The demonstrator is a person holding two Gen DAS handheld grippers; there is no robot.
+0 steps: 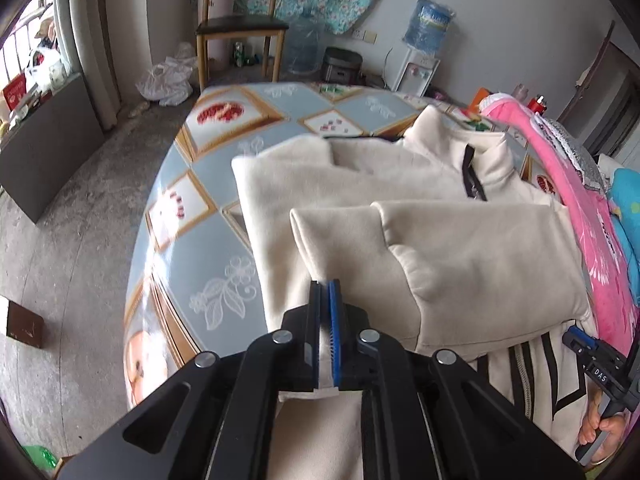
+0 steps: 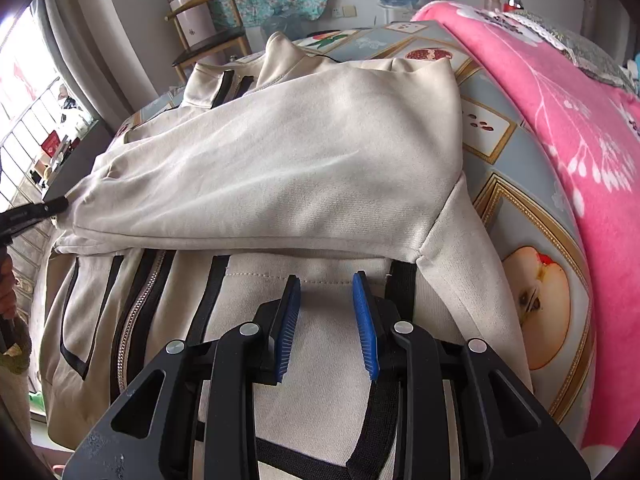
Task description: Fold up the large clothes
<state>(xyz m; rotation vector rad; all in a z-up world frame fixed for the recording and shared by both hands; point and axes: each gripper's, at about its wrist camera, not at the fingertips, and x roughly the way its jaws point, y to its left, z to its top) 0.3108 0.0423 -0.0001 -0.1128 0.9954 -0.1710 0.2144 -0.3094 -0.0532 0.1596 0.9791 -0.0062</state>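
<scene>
A cream zip jacket (image 1: pixel 360 176) with black trim lies on a table covered with a fruit-print cloth (image 1: pixel 224 184). My left gripper (image 1: pixel 325 284) is shut on the cuff end of a sleeve (image 1: pixel 472 248), which is laid across the jacket's body. In the right wrist view the same sleeve (image 2: pixel 280 168) stretches across the jacket (image 2: pixel 320 344), with the left gripper's tip (image 2: pixel 52 205) pinching its end at the far left. My right gripper (image 2: pixel 326 280) is open and empty just above the jacket's front, near the zipper (image 2: pixel 132 320). The right gripper also shows in the left wrist view (image 1: pixel 592 356), held by a hand.
A pink flowered blanket (image 2: pixel 560 128) lies along the table's right side. A wooden chair (image 1: pixel 240 24), a water dispenser with a blue bottle (image 1: pixel 424 40), plastic bags (image 1: pixel 168 80) and a dark cabinet (image 1: pixel 52 140) stand on the concrete floor beyond the table.
</scene>
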